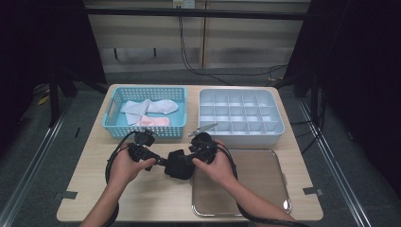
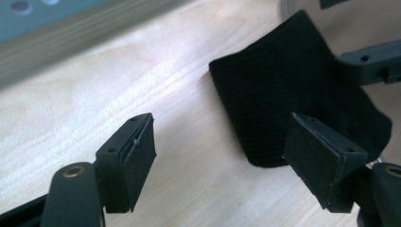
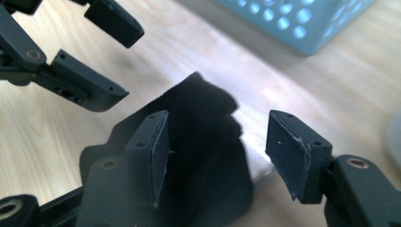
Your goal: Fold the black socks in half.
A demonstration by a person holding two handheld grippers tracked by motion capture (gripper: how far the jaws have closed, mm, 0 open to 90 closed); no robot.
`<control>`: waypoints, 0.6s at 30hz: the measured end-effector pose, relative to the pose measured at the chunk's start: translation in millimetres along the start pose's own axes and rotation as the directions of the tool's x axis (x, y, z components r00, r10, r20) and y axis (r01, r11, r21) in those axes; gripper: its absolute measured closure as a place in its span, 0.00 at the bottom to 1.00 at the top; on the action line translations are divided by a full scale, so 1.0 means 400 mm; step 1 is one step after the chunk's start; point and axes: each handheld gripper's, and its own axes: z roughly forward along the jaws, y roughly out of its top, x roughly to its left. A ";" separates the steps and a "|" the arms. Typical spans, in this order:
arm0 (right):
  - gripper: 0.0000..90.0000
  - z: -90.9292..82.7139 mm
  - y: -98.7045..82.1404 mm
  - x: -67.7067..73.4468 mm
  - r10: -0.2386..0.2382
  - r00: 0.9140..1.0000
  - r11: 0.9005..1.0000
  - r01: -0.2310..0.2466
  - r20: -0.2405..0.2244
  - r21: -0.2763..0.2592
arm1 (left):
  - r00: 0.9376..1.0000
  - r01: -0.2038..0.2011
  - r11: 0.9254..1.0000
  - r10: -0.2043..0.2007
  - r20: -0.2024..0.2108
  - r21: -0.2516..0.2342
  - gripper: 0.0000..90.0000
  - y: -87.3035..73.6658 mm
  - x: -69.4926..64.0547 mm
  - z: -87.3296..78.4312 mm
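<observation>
Scene: wooden table (image 1: 142, 194) seen from above, with your two forearms coming in from the near edge.
Black cloth: a folded dark fabric piece (image 1: 179, 164) lay on the table between your hands, at the left edge of the metal tray (image 1: 265, 179).
Left claw: your left claw (image 2: 222, 156) stood wide apart with nothing between its pads; the cloth lay just beyond, behind its right-hand pad.
Right claw: your right claw (image 3: 217, 151) was parted, its pads not pressing the cloth; the cloth lay between and below them, against the left-hand pad.
Basket: a light blue basket (image 1: 111, 118) sat at the far left, holding pale socks (image 1: 149, 111).
Organiser: a pale grey compartment box (image 1: 279, 127) sat at the far right, behind the tray.
</observation>
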 end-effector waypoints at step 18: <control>0.40 0.042 -0.010 -0.003 -0.017 1.000 0.997 0.017 0.003 0.081 | 1.000 0.009 1.000 -0.009 0.002 -0.015 0.29 -0.038 0.016 -0.005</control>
